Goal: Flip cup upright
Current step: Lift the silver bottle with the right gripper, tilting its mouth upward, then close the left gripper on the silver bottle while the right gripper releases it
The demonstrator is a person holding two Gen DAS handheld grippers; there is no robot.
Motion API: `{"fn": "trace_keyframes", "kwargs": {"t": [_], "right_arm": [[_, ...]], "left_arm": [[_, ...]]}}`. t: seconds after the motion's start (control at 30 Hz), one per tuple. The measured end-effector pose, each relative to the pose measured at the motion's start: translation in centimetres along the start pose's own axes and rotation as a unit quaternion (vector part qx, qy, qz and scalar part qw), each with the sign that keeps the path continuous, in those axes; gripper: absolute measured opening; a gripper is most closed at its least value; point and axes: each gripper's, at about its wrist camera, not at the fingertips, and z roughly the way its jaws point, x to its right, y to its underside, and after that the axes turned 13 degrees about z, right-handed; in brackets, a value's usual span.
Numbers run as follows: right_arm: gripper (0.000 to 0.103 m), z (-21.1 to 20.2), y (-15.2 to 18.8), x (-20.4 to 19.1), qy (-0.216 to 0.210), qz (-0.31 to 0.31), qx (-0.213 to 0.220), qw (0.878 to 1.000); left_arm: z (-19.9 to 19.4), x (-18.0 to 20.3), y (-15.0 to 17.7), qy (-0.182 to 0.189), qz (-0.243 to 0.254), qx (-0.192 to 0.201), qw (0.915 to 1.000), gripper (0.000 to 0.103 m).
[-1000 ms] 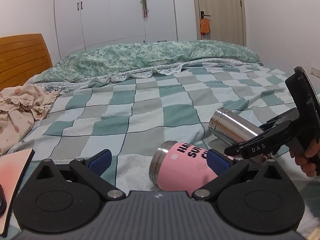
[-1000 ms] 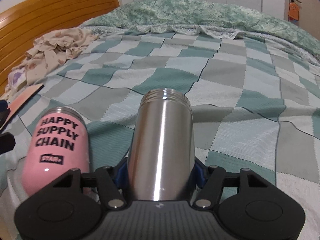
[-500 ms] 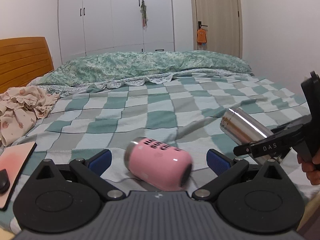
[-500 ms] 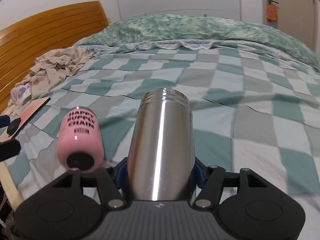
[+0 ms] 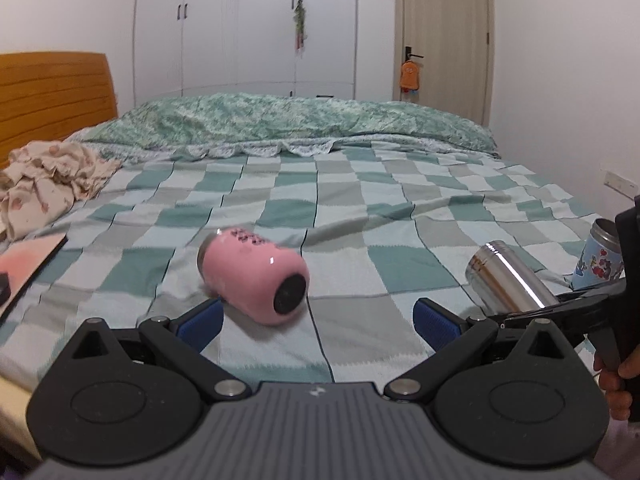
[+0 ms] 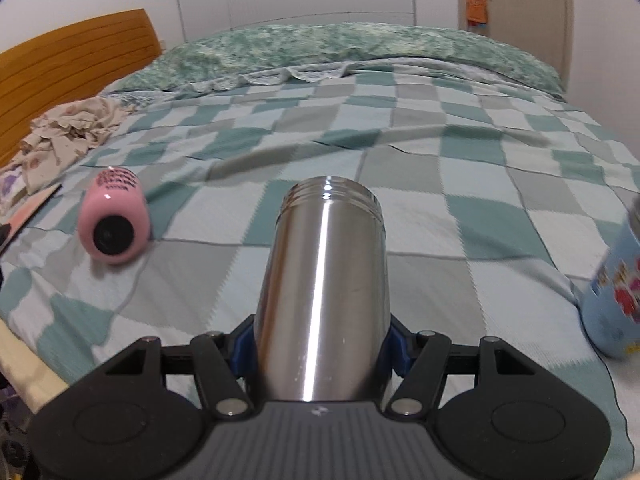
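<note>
A pink cup (image 5: pixel 253 277) lies on its side on the checked bedspread, its black base toward me; it also shows in the right wrist view (image 6: pixel 114 221). My left gripper (image 5: pixel 316 320) is open and empty, just in front of the pink cup's base and a little to its right. My right gripper (image 6: pixel 320 346) is shut on a steel cup (image 6: pixel 324 292), held tilted with its threaded mouth pointing away and up. The steel cup (image 5: pixel 508 278) and the right gripper show at the right in the left wrist view.
A blue printed cup (image 6: pixel 614 288) stands upright at the right, also in the left wrist view (image 5: pixel 598 256). A pink board (image 5: pixel 28 268) lies at the left bed edge. Crumpled cloth (image 5: pixel 48 180) and a wooden headboard (image 5: pixel 52 96) are at the left.
The pink cup has rolled left and turned its black base toward me. My left gripper has pulled back from it. My right gripper has lifted and tilted the steel cup upward.
</note>
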Motion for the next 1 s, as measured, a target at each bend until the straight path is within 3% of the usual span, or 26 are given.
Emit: {"fn": "trace_keyframes", "kwargs": {"t": [0.27,0.53,0.6,0.67,0.83,1.0], "right_arm": [[0.063,1.1,2.0,0.3,0.021,0.000,-0.004,1.000],[0.064,1.1,1.5,0.5,0.013,0.002,-0.011,1.000],[0.072,0.7,1.4,0.8,0.010,-0.001,-0.007,1.000],[0.092,0.1,1.1,1.3,0.002,-0.001,0.001,1.000],[0.103,-1.9,0.5,3.0,-0.031,-0.006,0.021,0.999],[0.103,-4.0,0.0,5.1,-0.058,-0.024,0.053,0.997]], "left_arm": [[-1.6,1.0,1.5,-0.020,-0.007,-0.012,0.9997,0.103],[-3.0,1.9,1.5,-0.039,-0.011,-0.018,0.9990,0.103],[-3.3,2.4,1.3,-0.042,-0.006,-0.018,0.9989,0.103],[-3.5,3.0,1.0,-0.044,-0.001,-0.018,0.9989,0.103],[-4.0,4.6,0.1,-0.046,0.000,-0.013,0.9989,0.103],[-4.3,6.6,-0.4,-0.046,-0.002,-0.010,0.9989,0.103]]}}
